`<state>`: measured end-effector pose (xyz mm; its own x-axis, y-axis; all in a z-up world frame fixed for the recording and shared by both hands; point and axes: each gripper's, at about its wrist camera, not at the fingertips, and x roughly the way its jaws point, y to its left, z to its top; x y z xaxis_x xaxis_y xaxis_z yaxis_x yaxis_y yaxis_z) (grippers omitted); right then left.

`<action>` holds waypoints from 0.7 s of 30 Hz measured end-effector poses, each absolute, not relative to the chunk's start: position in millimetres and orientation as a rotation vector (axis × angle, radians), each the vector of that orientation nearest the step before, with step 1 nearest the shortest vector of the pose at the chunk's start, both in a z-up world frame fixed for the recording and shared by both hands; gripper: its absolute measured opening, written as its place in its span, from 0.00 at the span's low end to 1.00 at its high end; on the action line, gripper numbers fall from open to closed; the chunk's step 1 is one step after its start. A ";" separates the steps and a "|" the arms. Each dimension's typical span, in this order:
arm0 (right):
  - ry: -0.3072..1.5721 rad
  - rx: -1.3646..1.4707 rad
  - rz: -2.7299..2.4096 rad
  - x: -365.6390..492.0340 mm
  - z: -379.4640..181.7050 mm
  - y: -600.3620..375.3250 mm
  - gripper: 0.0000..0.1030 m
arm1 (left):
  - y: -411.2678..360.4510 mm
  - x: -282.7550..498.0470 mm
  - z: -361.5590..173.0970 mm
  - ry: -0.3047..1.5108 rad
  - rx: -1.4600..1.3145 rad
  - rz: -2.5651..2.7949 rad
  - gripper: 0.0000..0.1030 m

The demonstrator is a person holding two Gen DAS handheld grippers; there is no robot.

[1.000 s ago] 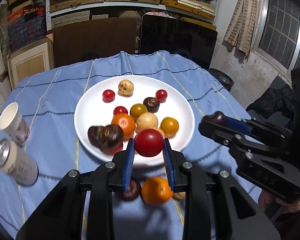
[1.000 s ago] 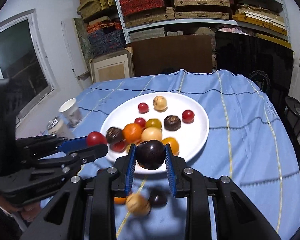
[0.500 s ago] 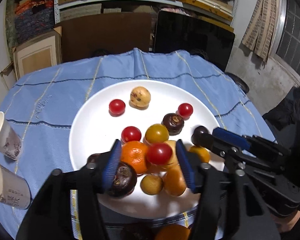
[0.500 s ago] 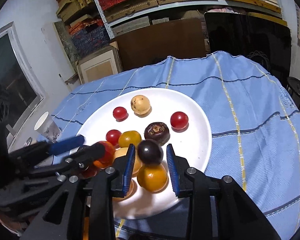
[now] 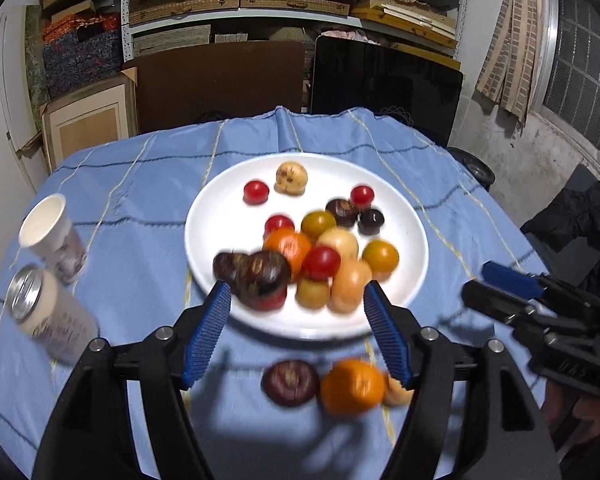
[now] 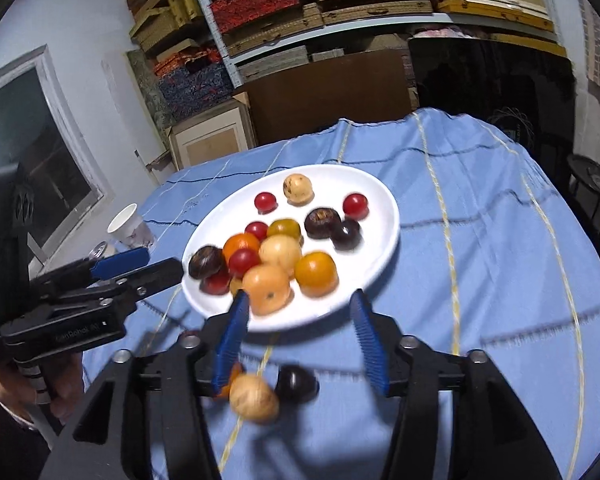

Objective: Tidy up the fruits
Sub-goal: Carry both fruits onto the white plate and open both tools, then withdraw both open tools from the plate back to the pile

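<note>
A white plate [image 5: 204,216] [image 6: 374,200] on the blue cloth holds several small fruits: red, orange, yellow, tan and dark ones. My left gripper [image 5: 297,300] [image 6: 160,264] hangs over the plate's near rim with its jaws opening and nothing pressed between the pads. A red tomato [image 5: 321,263] [image 6: 243,261] rests on the pile just ahead of it. My right gripper [image 6: 299,300] [image 5: 482,282] is also opening and empty. A dark plum [image 6: 345,234] [image 5: 371,221] lies on the plate beyond it. On the cloth, below the fingers, lie a dark fruit [image 5: 290,382] [image 6: 296,384], an orange [image 5: 352,386] and a tan fruit [image 6: 254,398].
A paper cup [image 5: 50,232] [image 6: 130,226] and a drink can [image 5: 44,316] stand on the cloth left of the plate. Shelves of boxes, a brown board and a black panel rise behind the table. A hand [image 6: 4,384] holds the left gripper.
The left gripper held the red tomato and the right held the dark plum. Both reached over the plate, opened and let their fruit go onto it, then drew back toward the near rim.
</note>
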<state>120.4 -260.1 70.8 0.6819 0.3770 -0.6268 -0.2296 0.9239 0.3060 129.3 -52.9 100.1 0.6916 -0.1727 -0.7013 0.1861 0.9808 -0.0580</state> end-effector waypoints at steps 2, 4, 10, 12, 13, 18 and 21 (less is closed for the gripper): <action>0.748 0.223 0.337 103.6 66.9 -266.5 0.56 | -49.8 112.5 96.2 0.785 0.029 -0.198 0.65; 0.759 0.240 0.332 89.0 62.1 -271.5 0.57 | -45.8 97.9 91.2 0.799 0.024 -0.194 0.65; 0.779 0.234 0.303 51.7 45.4 -276.4 0.60 | -38.8 60.1 72.6 0.834 0.010 -0.183 0.66; 0.786 0.221 0.300 42.3 40.9 -275.5 0.60 | -37.4 50.0 64.2 0.858 0.006 -0.185 0.66; 0.789 0.223 0.302 38.1 39.1 -275.2 0.60 | -37.1 46.8 60.9 0.865 0.004 -0.183 0.66; 0.794 0.232 0.304 23.8 34.6 -275.3 0.64 | -38.0 34.1 47.4 0.891 0.005 -0.174 0.67; 0.793 0.222 0.306 19.1 35.0 -273.4 0.64 | -37.7 32.5 43.5 0.897 0.005 -0.168 0.67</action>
